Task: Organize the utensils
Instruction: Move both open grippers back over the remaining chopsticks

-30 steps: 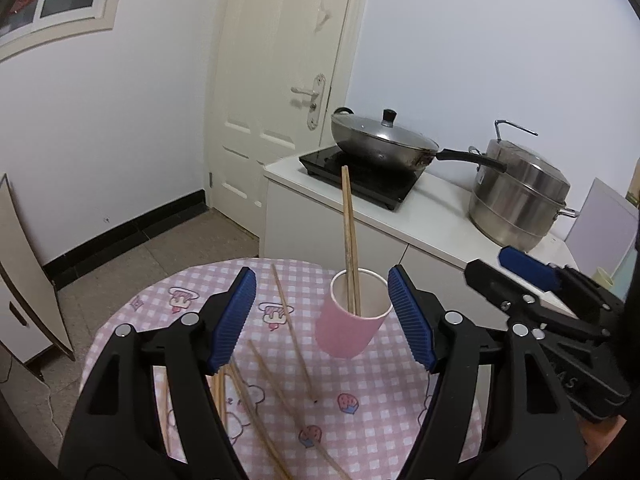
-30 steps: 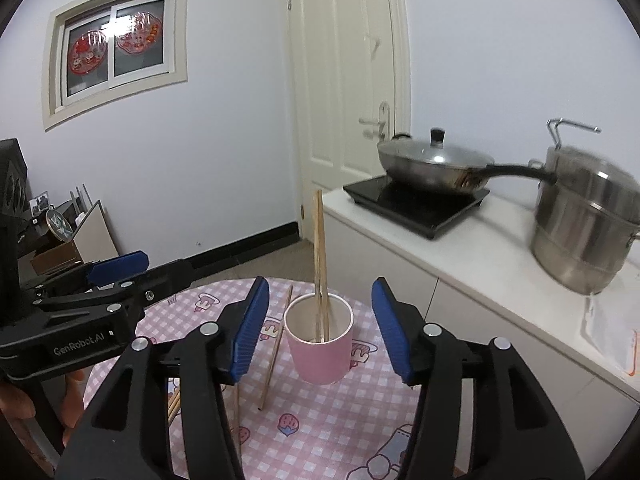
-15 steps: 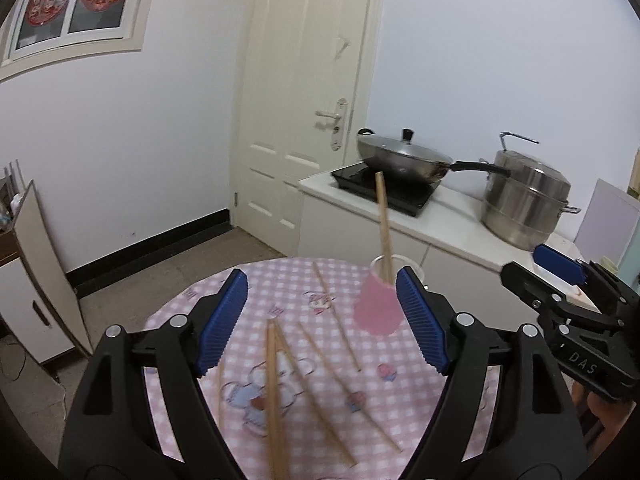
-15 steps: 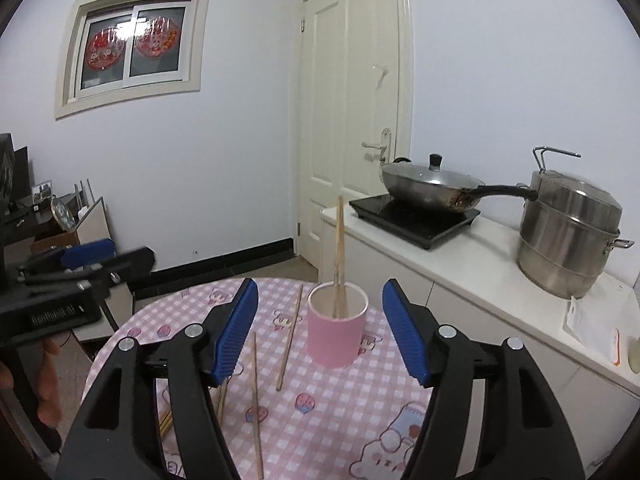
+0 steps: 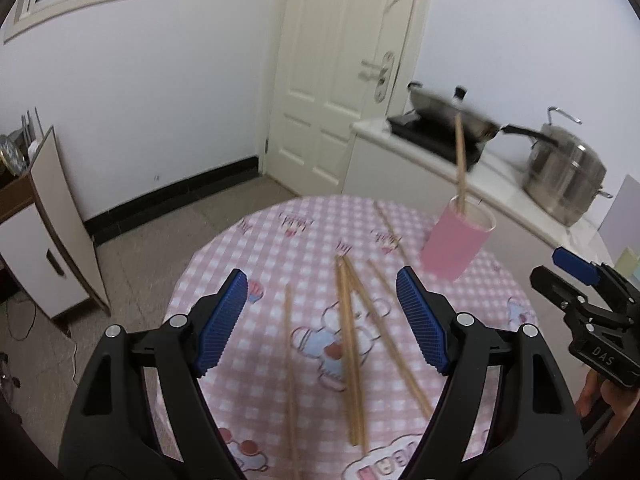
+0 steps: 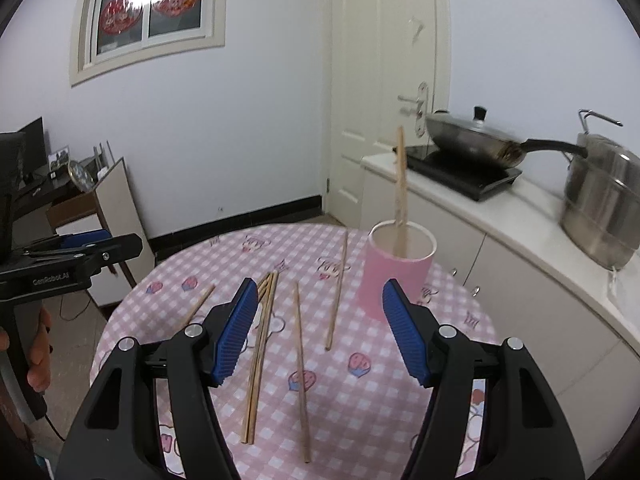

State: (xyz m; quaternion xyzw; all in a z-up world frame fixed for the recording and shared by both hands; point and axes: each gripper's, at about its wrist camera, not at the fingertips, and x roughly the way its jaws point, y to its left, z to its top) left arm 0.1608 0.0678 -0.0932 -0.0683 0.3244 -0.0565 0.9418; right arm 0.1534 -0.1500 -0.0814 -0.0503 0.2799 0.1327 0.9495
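Landmark: the pink cup [image 6: 394, 276] stands upright toward the far right of the round table [image 6: 400, 408], which wears a pink checked cloth.
Far left of the cup: a person's hand [image 6: 38, 344] grips the handle of the left gripper [image 5: 320, 320].
Left gripper: it hangs over the table's near side, well left of the cup; its blue pads [image 5: 218, 322] stand wide apart with nothing between them.
Pair of chopsticks [image 6: 260, 344]: lying side by side and touching, left of the cup, running toward the near edge.
Short-looking chopstick [image 6: 200, 300]: left of that pair, partly hidden behind the right gripper's left finger.
Single chopstick [image 6: 301, 368]: just right of the pair, between it and the cup, lying lengthwise.
Slanted chopstick [image 6: 337, 288]: nearer the cup, apart from it, its far end level with the cup's rim.
Right gripper [image 6: 318, 330]: it hangs above the loose chopsticks, in front of the cup; its blue pads [image 6: 402, 336] are well apart and hold nothing, and the right one overlaps the cup's lower side in the right wrist view.
Inside the cup: chopsticks [image 6: 401, 184] stand nearly upright, blurred, so their number is unclear.
Right of the cup: a white counter [image 6: 532, 236] with a lidded wok [image 6: 472, 136] on a black hob [image 6: 460, 172], then a steel pot [image 6: 604, 208].
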